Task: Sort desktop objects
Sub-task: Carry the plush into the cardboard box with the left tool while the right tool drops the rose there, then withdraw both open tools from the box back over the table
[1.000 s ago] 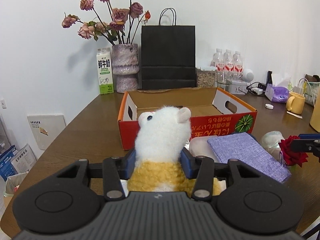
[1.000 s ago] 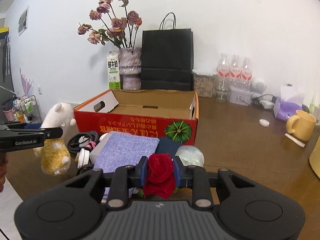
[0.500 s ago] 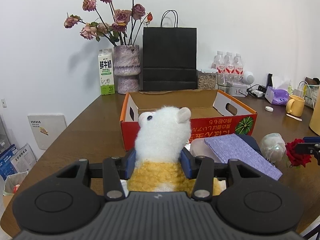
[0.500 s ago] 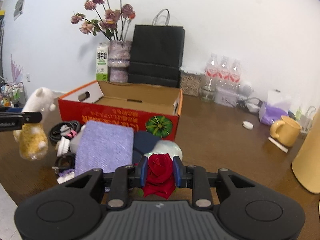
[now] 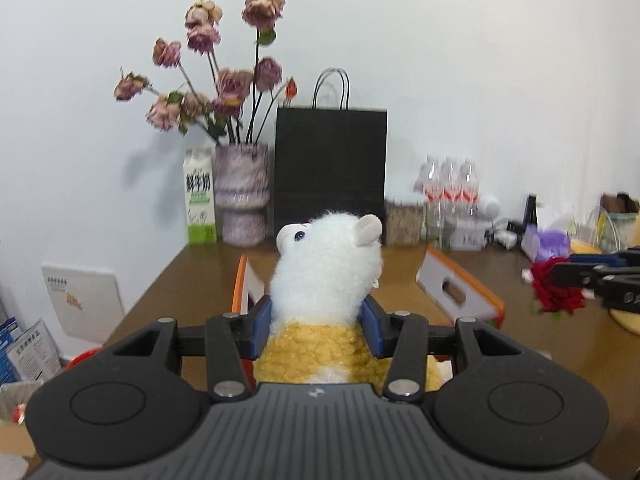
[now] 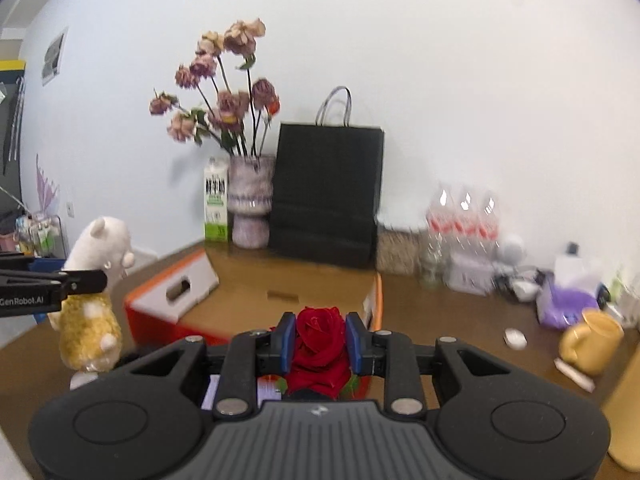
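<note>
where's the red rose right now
The rose is clamped in the right gripper, held up in front of the open orange box. In the left wrist view it shows at the far right, beside the plush toy.

Brown table (image 6: 460,320); orange box (image 6: 168,300), black bag (image 6: 326,196), yellow mug (image 6: 592,344) on it.

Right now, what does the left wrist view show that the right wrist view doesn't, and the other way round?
Only the left wrist view: a white panel leaning against the wall and booklets on the floor at the left.

Only the right wrist view: the yellow mug, a small white cap and the rack of clutter at far left.

Both: the left gripper shut on the plush toy, the right gripper shut on the red rose, the open cardboard box, vase, milk carton and black bag.
</note>
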The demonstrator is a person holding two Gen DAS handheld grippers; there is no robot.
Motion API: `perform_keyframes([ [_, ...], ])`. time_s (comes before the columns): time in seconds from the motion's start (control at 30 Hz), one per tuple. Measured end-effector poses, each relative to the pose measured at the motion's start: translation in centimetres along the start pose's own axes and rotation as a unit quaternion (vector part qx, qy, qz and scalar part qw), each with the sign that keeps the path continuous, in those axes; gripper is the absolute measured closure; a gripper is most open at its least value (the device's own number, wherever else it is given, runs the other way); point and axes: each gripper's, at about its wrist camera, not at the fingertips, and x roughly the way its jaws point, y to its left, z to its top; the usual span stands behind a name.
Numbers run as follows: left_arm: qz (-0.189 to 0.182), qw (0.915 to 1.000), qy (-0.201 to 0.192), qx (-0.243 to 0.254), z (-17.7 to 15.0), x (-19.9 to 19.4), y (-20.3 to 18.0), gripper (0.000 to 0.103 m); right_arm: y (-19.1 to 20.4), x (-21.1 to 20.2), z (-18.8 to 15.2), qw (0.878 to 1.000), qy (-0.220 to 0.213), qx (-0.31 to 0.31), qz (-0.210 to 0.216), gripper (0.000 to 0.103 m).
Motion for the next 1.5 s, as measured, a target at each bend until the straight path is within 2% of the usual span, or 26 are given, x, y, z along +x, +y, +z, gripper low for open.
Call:
perform_keyframes([
  [0.13,0.006,0.9999,0.009,-0.002,3.8,4.7,0.4,0.056,0.0,5.1,3.5,1.0,0.008,0.004,0.012,0.078],
  [0.3,0.014,0.9978,0.064,0.004,6.5,12.9,0.6,0.056,-0.3,14.2,6.2,0.998,0.054,0.009,0.015,0.078],
  [0.4,0.019,0.994,0.107,0.013,6.6,17.9,0.7,0.056,-0.7,19.8,6.2,0.996,0.09,0.012,0.018,0.078],
  [0.57,0.023,0.9812,0.19,0.025,5.4,25.1,0.8,0.056,-1.3,28.6,5.0,0.985,0.171,0.011,0.033,0.078],
  [0.67,0.017,0.9738,0.225,0.027,5.1,27.4,0.9,0.056,-1.6,31.5,4.6,0.977,0.208,0.012,0.036,0.078],
  [0.87,0.02,0.9611,0.27,0.055,4.0,29.4,0.1,0.056,-1.7,33.3,3.8,0.966,0.257,-0.002,0.035,0.075],
  [0.97,0.027,0.9618,0.268,0.05,3.8,29.5,0.0,0.055,-1.8,33.5,3.2,0.964,0.263,-0.008,0.033,0.071],
  [1.03,0.032,0.9632,0.261,0.055,3.7,29.4,-0.3,0.052,-2.0,33.5,2.9,0.963,0.268,-0.002,0.037,0.066],
  [1.07,0.035,0.9641,0.257,0.059,3.8,29.3,-0.6,0.051,-2.0,33.5,2.8,0.962,0.269,-0.002,0.037,0.057],
  [1.1,0.038,0.9659,0.249,0.062,3.8,29.2,-0.8,0.047,-2.0,33.3,2.8,0.964,0.265,-0.003,0.035,0.042],
  [1.13,0.04,0.9682,0.239,0.063,3.9,28.8,-0.9,0.039,-2.1,33.2,2.8,0.966,0.258,-0.004,0.032,0.033],
  [1.17,0.04,0.9701,0.231,0.063,4.0,28.4,-1.1,0.033,-2.2,32.8,3.0,0.968,0.25,-0.004,0.026,0.016],
  [1.2,0.043,0.9714,0.224,0.065,4.1,27.9,-1.3,0.02,-2.3,32.3,3.1,0.97,0.242,-0.001,0.02,0.005],
  [1.27,0.048,0.9741,0.209,0.071,4.6,27.1,-1.6,0.013,-2.8,30.9,3.6,0.974,0.225,0.016,0.019,0.001],
  [1.33,0.054,0.9784,0.186,0.072,5.1,25.7,-1.7,0.0,-3.3,29.5,4.2,0.976,0.215,0.029,0.025,0.0],
  [1.5,0.043,0.9904,0.126,0.035,6.4,21.6,-1.1,0.0,-3.3,24.8,6.1,0.985,0.168,0.024,0.022,0.0],
])
